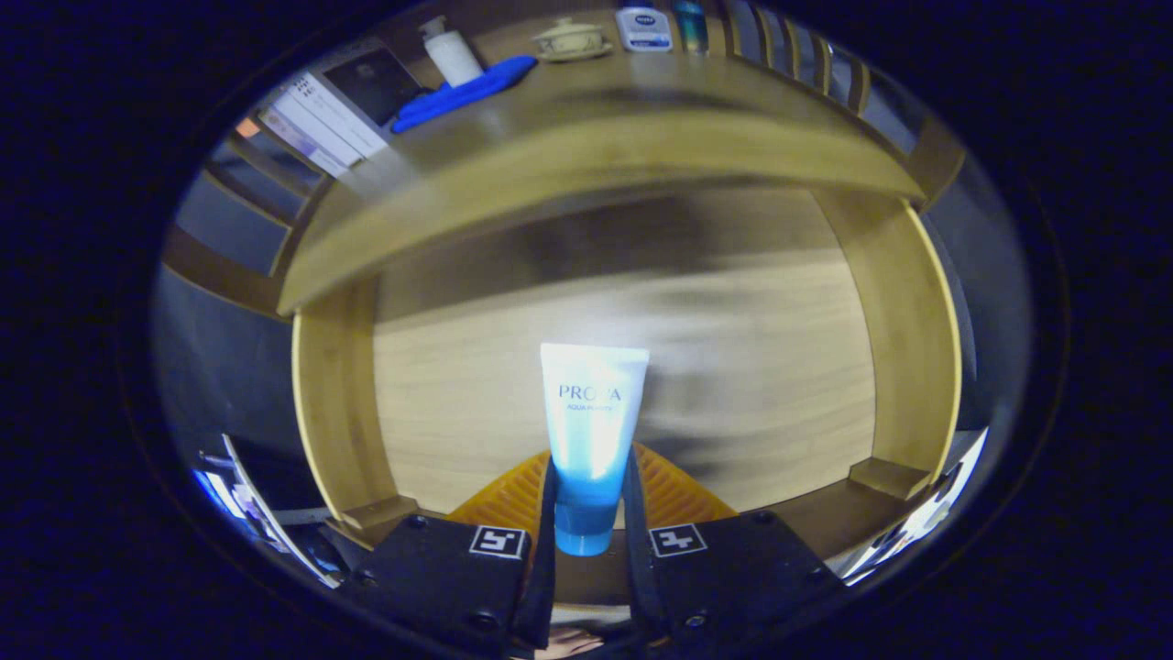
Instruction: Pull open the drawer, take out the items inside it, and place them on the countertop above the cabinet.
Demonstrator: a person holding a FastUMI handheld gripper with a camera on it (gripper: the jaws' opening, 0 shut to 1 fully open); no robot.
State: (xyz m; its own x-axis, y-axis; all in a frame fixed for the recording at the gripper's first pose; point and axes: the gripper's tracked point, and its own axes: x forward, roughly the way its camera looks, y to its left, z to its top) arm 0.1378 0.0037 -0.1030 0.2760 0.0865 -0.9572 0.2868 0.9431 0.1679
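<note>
Gripper view, gripper [591, 477] clamped on tube [591, 431], above open drawer [641, 367], bare inside

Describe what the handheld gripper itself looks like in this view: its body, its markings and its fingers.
The gripper has two blocky black housings side by side, each fastened with dark round screws. Each housing carries a small square black-and-white fiducial marker on its inner top corner. From each housing a finger runs forward: wedge-shaped, wide at the base, narrowing ahead, its upper face finely ribbed. No cables are visible.
</note>
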